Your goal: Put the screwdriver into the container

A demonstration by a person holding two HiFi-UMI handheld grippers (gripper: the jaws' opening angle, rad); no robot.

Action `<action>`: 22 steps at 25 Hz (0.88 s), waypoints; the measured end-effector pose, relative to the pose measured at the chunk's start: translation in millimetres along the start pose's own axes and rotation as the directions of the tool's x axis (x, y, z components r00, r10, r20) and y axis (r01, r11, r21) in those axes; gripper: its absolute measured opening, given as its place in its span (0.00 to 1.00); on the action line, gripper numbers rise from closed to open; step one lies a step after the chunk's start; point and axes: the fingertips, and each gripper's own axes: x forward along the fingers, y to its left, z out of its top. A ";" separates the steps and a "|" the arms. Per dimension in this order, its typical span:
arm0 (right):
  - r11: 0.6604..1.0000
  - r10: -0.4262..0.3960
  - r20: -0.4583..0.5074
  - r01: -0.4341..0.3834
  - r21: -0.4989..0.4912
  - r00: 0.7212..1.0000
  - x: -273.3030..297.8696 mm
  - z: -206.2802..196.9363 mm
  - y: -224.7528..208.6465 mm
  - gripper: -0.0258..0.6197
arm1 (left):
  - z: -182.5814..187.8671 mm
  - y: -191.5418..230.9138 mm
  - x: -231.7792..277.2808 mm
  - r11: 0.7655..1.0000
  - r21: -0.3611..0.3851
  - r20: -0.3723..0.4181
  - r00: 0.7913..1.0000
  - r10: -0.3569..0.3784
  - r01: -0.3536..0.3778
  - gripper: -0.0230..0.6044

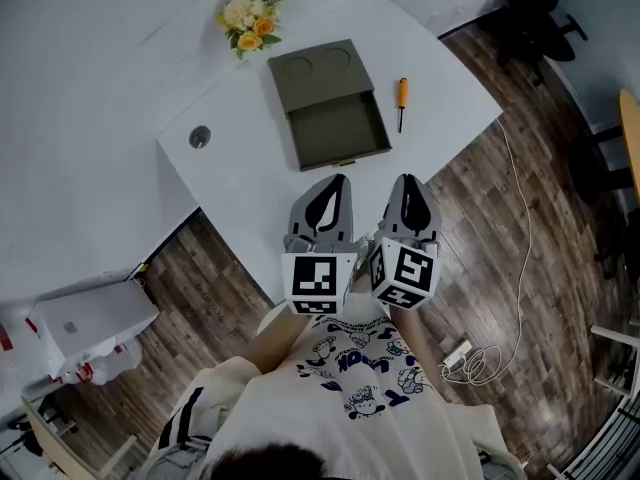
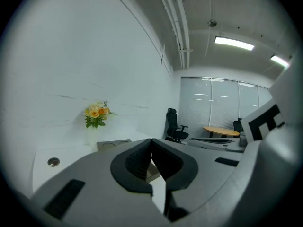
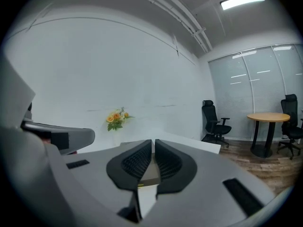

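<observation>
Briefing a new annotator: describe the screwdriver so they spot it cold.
Find the white table in the head view, then the olive-green container lying open on it. The screwdriver lies just right of that container, apart from it: a slim tool with an orange handle and dark shaft, the only tool there.

Olive-green rectangular tray container (image 1: 335,128) sits mid-way on white table (image 1: 245,183). Orange-handled screwdriver (image 1: 402,100) lies on table at container's 3 o'clock, near but apart. Yellow-orange flower bunch (image 1: 251,16) at 11 o'clock. Round metal grommet (image 1: 200,136) at 9 o'clock. Left tongs (image 1: 342,180) and right tongs (image 1: 408,180) side by side at 6 o'clock, over table's near edge.
</observation>
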 end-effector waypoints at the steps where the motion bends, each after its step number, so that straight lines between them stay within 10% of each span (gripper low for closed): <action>1: 1.000 0.008 -0.003 -0.008 0.000 1.000 6.8 1.9 -3.3 0.10 | 1.5 -0.7 5.6 1.000 -0.001 0.000 1.000 0.009 -0.009 0.06; 22: 0.991 0.131 -0.089 -0.131 0.007 0.987 124.1 23.4 -64.1 0.10 | 18.0 -7.3 116.1 0.984 -0.042 -0.043 0.985 0.170 -0.171 0.06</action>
